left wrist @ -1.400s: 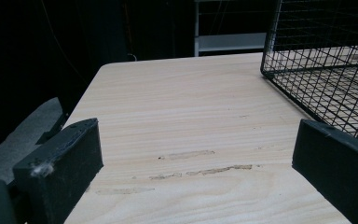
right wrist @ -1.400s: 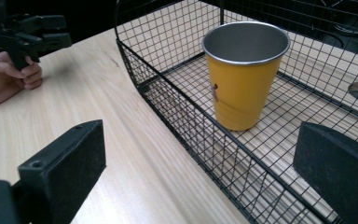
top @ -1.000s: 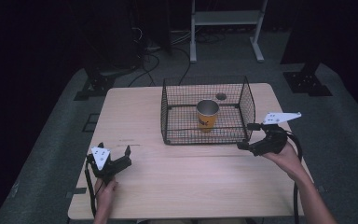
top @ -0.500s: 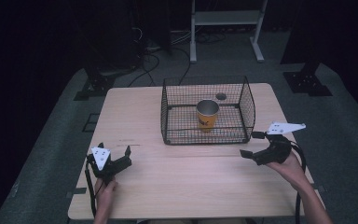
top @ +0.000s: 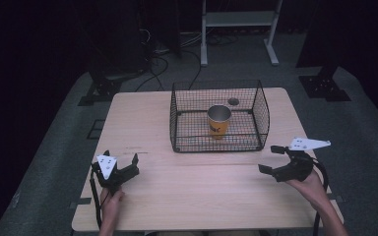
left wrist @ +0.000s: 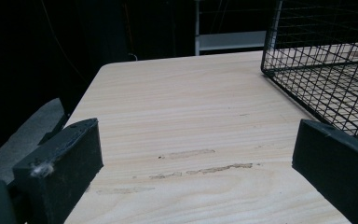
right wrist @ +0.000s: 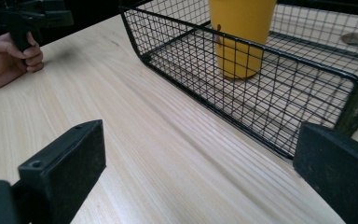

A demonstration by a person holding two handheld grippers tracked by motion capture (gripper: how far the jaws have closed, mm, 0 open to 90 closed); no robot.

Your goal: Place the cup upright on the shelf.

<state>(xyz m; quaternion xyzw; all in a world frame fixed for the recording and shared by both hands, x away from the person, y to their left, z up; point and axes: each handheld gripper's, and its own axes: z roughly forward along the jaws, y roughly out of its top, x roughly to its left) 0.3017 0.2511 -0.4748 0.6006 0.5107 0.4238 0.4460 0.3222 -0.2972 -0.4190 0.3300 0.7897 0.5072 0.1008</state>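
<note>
Dark floor, black stands and a white metal rack (top: 238, 19) surround a pale wooden table (top: 147, 113), on which all the work is laid out. At the near left corner the left gripper (top: 122, 164) is held low over the bare wood, its jaws spread wide with nothing between them; in the left gripper view, plain tabletop lies between the two black jaws. Toward the middle of the far half a black wire-mesh basket (top: 261, 110) is set, and inside it, on its floor and slightly right of centre, an orange paper cup with a silvery inside (top: 219, 123) is stood. The cup is upright: its long axis runs vertically, mouth pointing up, base on the mesh, and no wall of the basket appears to be touched. At the near right the right gripper (top: 272, 160) is held just in front of the basket's right corner, jaws parted and empty, aimed leftward across the table.

Judged from this layout, the cup's placement in the basket looks complete, since both grippers are released and well apart from it. Little or nothing seems to be left beyond resting the grippers.
</note>
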